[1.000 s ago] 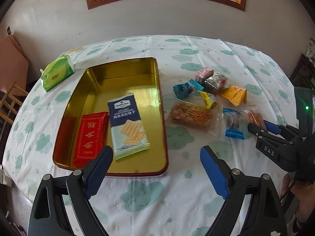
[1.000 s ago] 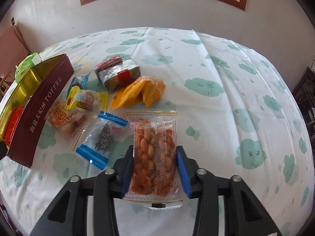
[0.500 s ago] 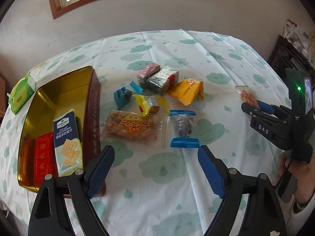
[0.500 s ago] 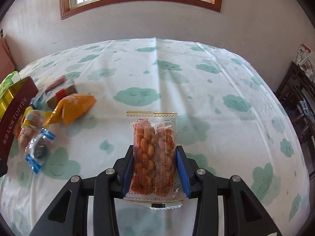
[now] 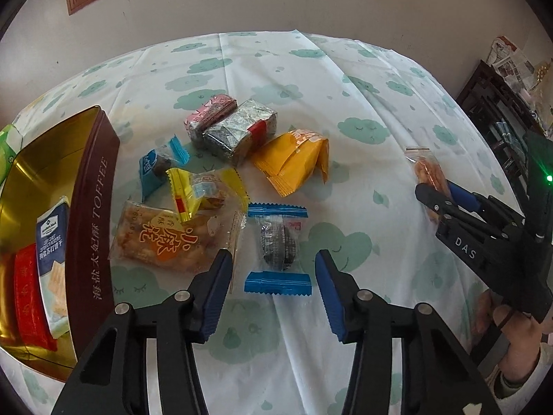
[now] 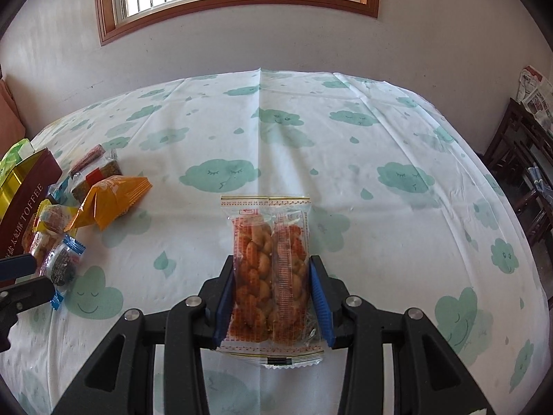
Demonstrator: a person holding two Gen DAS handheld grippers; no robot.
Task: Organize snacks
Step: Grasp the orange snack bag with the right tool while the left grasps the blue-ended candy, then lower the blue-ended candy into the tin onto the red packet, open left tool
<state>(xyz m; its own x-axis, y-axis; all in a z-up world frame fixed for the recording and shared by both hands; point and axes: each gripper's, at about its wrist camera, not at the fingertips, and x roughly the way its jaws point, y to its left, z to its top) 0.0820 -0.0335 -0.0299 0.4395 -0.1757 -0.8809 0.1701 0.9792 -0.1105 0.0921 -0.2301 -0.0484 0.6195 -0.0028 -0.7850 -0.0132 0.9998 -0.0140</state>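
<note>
Right wrist: right hand-held gripper (image 6: 271, 302) clamps twist-snack packet (image 6: 269, 269) | left hand-held gripper (image 5: 273, 276) spread, astride blue-ended candy (image 5: 278, 247)

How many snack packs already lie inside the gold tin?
2 visible: a red pack and a blue cracker pack beside it, both in the gold tin. The tin's wall may hide others.

I see a glossy gold metal tin (image 5: 31, 159) with a matt maroon outer wall. The twist snack pack (image 6: 271, 269) is clear, shiny plastic film. The silver packet (image 5: 240, 131) looks like crinkled foil. The tablecloth (image 6: 345, 173) is smooth and creased. My gripper fingers (image 5: 216, 290) carry ribbed blue pads on matt black plastic.
</note>
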